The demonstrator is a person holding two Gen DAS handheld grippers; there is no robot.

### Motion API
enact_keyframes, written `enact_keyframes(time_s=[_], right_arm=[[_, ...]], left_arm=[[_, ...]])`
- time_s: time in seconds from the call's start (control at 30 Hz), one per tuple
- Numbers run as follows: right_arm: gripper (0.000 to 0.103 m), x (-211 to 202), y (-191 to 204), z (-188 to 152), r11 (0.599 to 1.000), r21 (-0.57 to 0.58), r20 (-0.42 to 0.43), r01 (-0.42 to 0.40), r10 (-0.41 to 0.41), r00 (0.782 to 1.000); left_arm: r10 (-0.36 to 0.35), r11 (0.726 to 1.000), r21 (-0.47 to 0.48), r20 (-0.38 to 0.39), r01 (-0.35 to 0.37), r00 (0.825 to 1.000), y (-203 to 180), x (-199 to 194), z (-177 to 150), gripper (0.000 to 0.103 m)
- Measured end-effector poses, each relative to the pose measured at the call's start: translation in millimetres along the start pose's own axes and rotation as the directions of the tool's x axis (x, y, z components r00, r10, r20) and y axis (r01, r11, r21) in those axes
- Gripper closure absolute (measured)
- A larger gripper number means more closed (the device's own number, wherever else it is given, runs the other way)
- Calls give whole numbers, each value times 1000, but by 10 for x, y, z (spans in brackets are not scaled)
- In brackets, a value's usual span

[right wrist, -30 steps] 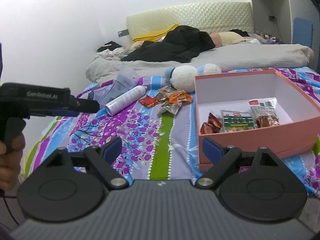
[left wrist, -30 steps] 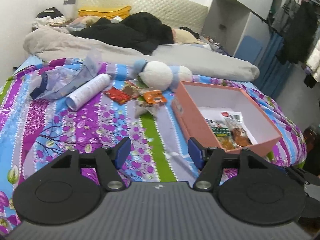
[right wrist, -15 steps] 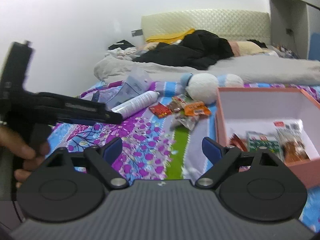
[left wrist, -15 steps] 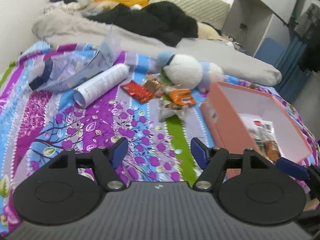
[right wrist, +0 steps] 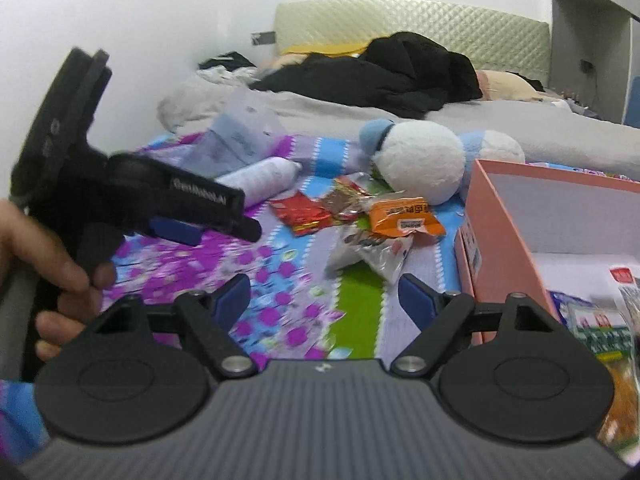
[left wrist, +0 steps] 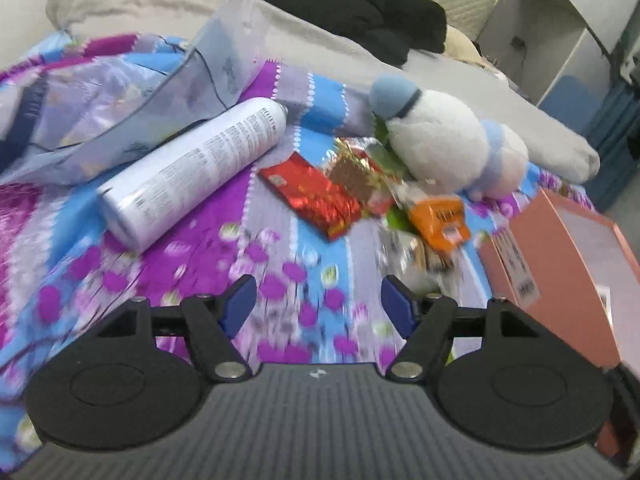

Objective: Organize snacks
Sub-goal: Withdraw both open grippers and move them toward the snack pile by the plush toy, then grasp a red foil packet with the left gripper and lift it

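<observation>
Loose snacks lie on the flowered bedspread: a red foil packet, a brown and gold packet, an orange packet and a clear packet. They also show in the right wrist view: the red packet, the orange packet, the clear packet. The pink box at the right holds several snacks. My left gripper is open and empty, just short of the pile. My right gripper is open and empty beside the box.
A white spray can and a clear plastic bag lie left of the snacks. A white and blue plush toy sits behind them. Grey bedding and black clothes lie at the back. The left gripper and hand show in the right wrist view.
My left gripper has moved forward and left, from beside the box toward the loose snack pile. My right gripper has shifted left, so the box sits further right in its view. Both stayed open.
</observation>
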State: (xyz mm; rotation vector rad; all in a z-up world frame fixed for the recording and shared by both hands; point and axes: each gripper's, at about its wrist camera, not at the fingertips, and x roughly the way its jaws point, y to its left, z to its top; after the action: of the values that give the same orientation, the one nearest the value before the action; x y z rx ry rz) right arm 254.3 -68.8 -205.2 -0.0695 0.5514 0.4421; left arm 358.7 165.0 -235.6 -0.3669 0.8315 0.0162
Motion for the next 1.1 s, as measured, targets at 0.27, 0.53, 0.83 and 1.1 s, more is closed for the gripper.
enact_keyframes(time_s=[0.27, 0.53, 0.83, 1.1], right_arm=[[18, 771, -106, 37, 998, -14, -12, 66, -67, 998], [9, 1199, -234, -30, 996, 1, -22, 89, -89, 996], [13, 1337, -261, 26, 995, 37, -25, 92, -92, 995], [29, 1243, -288, 24, 994, 42, -50, 103, -101, 994]], left_arm=[[-19, 998, -53, -42, 17, 999, 46, 699, 419, 18], [-7, 997, -73, -46, 4, 999, 59, 1049, 587, 18], [57, 998, -5, -55, -58, 997, -88, 1215, 663, 19], [110, 988, 120, -69, -101, 992, -277, 1224, 607, 37]])
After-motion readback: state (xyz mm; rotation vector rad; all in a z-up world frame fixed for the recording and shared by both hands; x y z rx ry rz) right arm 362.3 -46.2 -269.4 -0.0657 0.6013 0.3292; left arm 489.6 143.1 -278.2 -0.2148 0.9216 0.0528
